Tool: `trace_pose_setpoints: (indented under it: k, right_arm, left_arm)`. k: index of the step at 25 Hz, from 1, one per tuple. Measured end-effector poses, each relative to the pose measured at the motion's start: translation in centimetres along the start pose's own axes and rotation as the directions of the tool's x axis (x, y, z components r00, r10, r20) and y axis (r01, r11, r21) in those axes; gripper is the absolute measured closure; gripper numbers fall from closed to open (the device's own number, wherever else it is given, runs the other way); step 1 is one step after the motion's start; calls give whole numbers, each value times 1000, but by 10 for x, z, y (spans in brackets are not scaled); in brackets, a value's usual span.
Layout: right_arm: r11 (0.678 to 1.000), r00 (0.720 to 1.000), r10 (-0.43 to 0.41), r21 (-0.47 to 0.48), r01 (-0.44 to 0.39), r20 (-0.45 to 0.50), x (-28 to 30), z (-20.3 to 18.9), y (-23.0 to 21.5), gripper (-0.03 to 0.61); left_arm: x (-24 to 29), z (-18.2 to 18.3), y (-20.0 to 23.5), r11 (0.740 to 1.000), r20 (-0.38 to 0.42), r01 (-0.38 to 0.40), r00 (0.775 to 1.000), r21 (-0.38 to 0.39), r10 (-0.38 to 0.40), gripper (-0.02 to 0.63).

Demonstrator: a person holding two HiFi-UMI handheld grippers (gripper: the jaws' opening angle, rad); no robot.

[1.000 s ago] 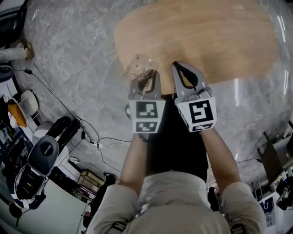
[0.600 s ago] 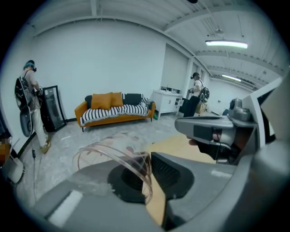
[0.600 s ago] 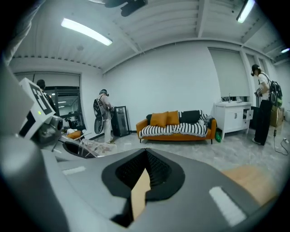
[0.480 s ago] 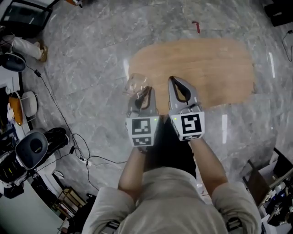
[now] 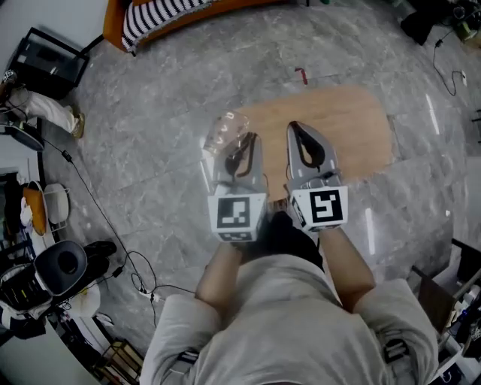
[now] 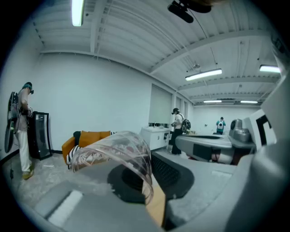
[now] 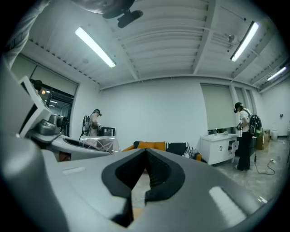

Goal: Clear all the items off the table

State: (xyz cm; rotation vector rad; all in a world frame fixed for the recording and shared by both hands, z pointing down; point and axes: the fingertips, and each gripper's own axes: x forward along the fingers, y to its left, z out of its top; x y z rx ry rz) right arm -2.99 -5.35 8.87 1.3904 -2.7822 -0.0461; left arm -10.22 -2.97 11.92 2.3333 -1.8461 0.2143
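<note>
The left hand-held gripper (image 5: pixel 242 147) is clamped on the wall of a clear plastic cup (image 5: pixel 226 134). In the left gripper view the cup (image 6: pixel 118 148) lies tipped sideways, with the dark pads (image 6: pixel 168 171) pinching one side of it. The right hand-held gripper (image 5: pixel 304 143) has its jaws pressed together on nothing, as the right gripper view (image 7: pixel 145 158) shows plainly. Both are held side by side, near each other but apart.

The cup hangs over the left corner of the wooden desk (image 5: pixel 348 128), partly out past its rounded edge. The near edge of the desk runs under the two hand-held grippers. Grey marble floor (image 5: pixel 158 188) lies open on every side of the desk. Cables (image 5: pixel 120 225) trail across it well to the left, and an orange sofa (image 5: pixel 150 19) stands beyond.

Each cube bears black-and-white square markers (image 5: pixel 233 213). A faint reddish print on the cup is too blurred to read.
</note>
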Motion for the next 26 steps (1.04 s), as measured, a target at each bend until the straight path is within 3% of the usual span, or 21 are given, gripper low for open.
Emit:
trace_pose_setpoints:
  k: [5, 9, 16, 26]
  right_arm:
    - [998, 995, -51, -16, 53, 84, -14, 54, -3, 574]
    - [993, 988, -102, -47, 108, 118, -26, 79, -15, 574]
    - [973, 971, -197, -93, 211, 136, -36, 101, -36, 575]
    - [946, 948, -278, -126, 299, 157, -96, 112, -49, 577]
  left_arm:
    - [-6, 69, -15, 999, 161, 33, 986, 32, -38, 563]
    - [-10, 101, -33, 995, 229, 77, 969, 71, -91, 563]
    - [-3, 124, -57, 975, 254, 176, 945, 133, -206, 563]
    - [-19, 120, -105, 953, 242, 258, 926, 159, -291, 563]
